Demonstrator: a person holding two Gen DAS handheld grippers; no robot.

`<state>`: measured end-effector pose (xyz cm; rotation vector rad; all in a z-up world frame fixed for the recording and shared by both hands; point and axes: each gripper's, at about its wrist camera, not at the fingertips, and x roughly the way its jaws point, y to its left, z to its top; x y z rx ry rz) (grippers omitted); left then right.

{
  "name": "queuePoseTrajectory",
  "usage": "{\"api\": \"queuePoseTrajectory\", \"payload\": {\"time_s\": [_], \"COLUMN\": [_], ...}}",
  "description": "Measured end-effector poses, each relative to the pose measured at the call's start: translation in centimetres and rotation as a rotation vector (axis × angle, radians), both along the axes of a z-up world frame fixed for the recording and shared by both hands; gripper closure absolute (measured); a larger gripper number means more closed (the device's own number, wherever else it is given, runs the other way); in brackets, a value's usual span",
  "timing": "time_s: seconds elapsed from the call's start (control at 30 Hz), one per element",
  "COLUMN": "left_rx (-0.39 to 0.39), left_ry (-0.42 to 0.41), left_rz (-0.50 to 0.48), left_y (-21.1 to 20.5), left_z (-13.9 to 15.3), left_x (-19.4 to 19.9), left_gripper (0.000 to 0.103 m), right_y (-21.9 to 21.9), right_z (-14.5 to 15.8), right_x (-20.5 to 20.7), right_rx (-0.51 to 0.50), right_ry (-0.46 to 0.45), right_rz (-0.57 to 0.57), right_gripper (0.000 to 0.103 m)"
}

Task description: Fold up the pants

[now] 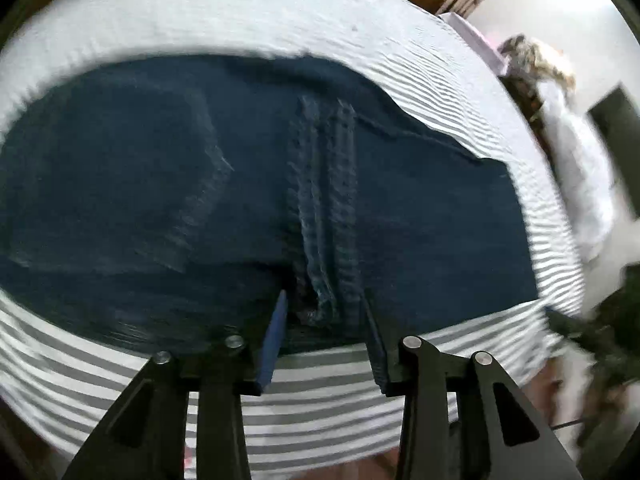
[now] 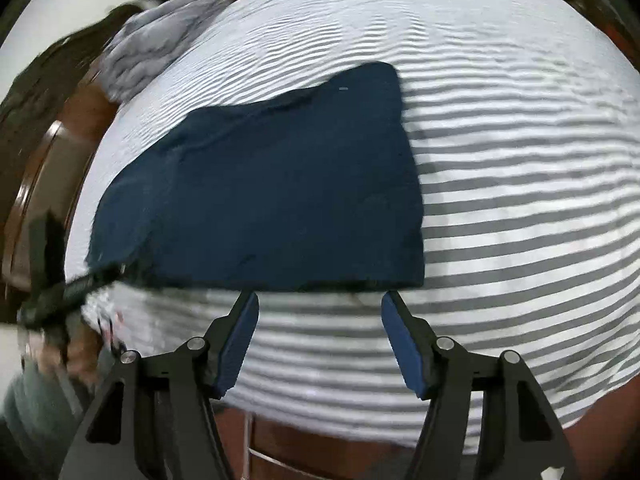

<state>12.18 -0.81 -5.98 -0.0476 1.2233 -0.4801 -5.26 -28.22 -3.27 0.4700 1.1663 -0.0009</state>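
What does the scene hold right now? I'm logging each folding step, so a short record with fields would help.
garment: dark blue pants, folded into a compact shape
surface: striped cloth under the pants
left gripper: jaws apart, tips over the near edge of the pants by the seam; contact unclear
right gripper: open, nothing between the jaws, just short of the near edge
background: grey clothes beyond the cloth
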Motion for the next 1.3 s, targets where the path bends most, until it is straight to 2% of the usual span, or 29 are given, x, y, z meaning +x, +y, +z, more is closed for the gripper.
{"api": "queuePoseTrajectory", "payload": {"time_s": [0.07, 0.13, 0.2, 0.3, 0.37, 0.47, 0.53, 0.6, 0.67, 0.8, 0.97, 1.03, 1.17, 1.3], "left_rx": [0.027, 0.004, -0.034, -0.063, -0.042, 0.003, 0.064, 0.126, 0.145, 0.175, 0.185, 0.169, 0.158, 0.152], "left_ry": [-0.064, -0.118, -0.138, -0.182, -0.199, -0.181, -0.165, -0.143, -0.169, -0.222, -0.257, -0.257, -0.270, -0.265], "left_rz": [-0.005, 0.015, 0.023, 0.019, 0.035, 0.051, 0.062, 0.058, 0.056, 0.040, 0.028, 0.033, 0.036, 0.028], "left_y": [0.3, 0.8, 0.2, -2.2, -3.8, -5.6, -6.4, -7.0, -7.2, -7.8, -8.1, -7.9, -7.7, -7.6], "left_z": [1.1, 2.2, 2.6, 2.5, 1.8, 0.3, -1.2, -3.0, -3.8, -4.3, -4.4, -4.6, -4.6, -4.5], "left_x": [-0.2, -0.2, 0.3, 1.3, 2.8, 4.7, 5.9, 6.9, 7.0, 6.7, 6.8, 7.0, 6.7, 6.8], "left_gripper": [0.063, 0.063, 0.063, 0.063, 0.063, 0.063, 0.063, 0.060, 0.053, 0.051, 0.049, 0.048, 0.048, 0.048], "right_y": [-0.1, -0.2, -0.5, -0.9, -1.0, -1.2, -1.5, -1.5, -1.4, -0.4, 0.4, 1.2, 2.1, 3.5], "right_z": [1.2, 2.5, 3.0, 2.3, 0.9, -1.1, -2.1, -3.5, -4.2, -3.6, -2.0, -1.9, -2.9, -4.5], "right_x": [-0.1, 0.7, 2.6, 7.1, 9.8, 12.8, 14.2, 15.2, 15.7, 15.7, 11.7, 9.6, 6.1, 5.4], "right_rx": [-0.009, -0.068, -0.140, -0.187, -0.215, -0.284, -0.320, -0.346, -0.372, -0.419, -0.340, -0.346, -0.323, -0.405], "right_ry": [-0.047, -0.117, -0.169, -0.181, -0.148, -0.090, -0.059, -0.029, -0.011, -0.014, -0.024, -0.012, 0.048, 0.067], "right_rz": [0.015, 0.007, -0.015, -0.029, -0.019, -0.012, -0.009, 0.008, 0.028, 0.056, 0.055, 0.057, 0.057, 0.091], "right_gripper": [0.043, 0.044, 0.044, 0.047, 0.049, 0.051, 0.051, 0.051, 0.049, 0.044, 0.046, 0.046, 0.046, 0.042]}}
